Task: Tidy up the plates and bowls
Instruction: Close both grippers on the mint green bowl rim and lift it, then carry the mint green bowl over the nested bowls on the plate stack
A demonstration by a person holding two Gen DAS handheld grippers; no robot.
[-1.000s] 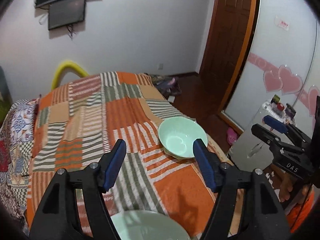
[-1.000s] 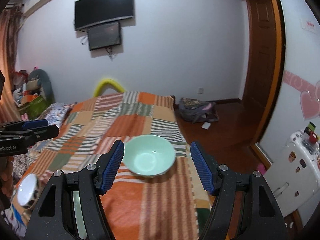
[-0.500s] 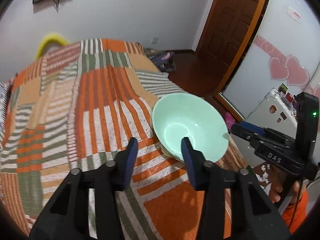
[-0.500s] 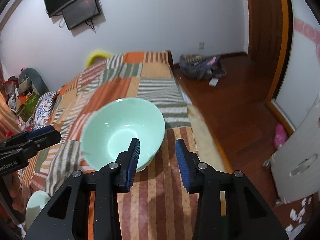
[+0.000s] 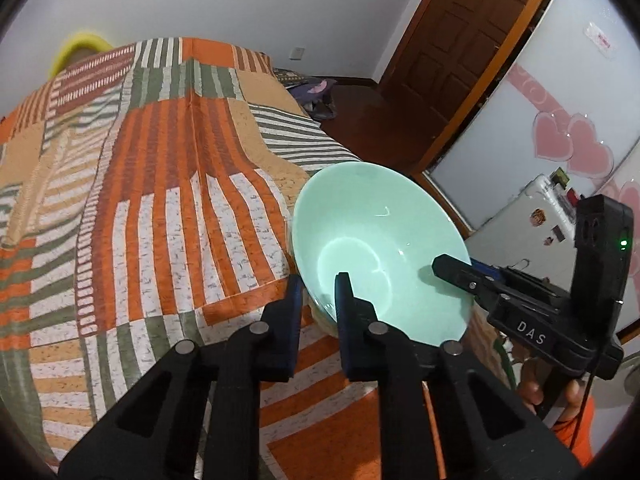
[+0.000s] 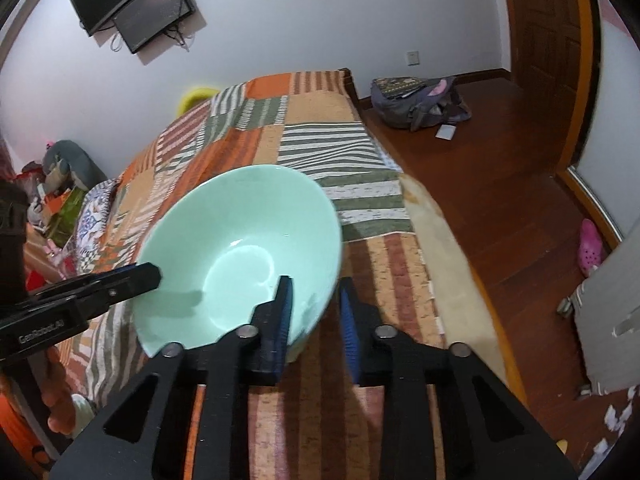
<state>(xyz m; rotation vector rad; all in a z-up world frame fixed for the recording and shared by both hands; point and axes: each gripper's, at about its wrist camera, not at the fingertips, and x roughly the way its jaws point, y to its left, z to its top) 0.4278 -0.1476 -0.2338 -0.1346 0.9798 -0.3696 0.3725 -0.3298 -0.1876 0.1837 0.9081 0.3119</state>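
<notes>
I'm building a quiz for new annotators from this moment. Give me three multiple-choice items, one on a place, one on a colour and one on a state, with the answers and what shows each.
1. Where is the bowl?
A. on the wooden floor
B. on the striped bedspread, near its edge
C. on the white cabinet

2. What colour is the bowl?
A. pale green
B. orange
C. dark brown

3. How do the two grippers stand to the bowl?
A. both hang open, clear of it
B. only one is at it
C. each has its jaws shut on the rim, on opposite sides

Answers:
1 B: striped cloth shows under and around the bowl, with the floor just beyond it.
2 A: its whole inside is mint green.
3 C: the left gripper and the right gripper each have one jaw inside the rim and one outside.
</notes>
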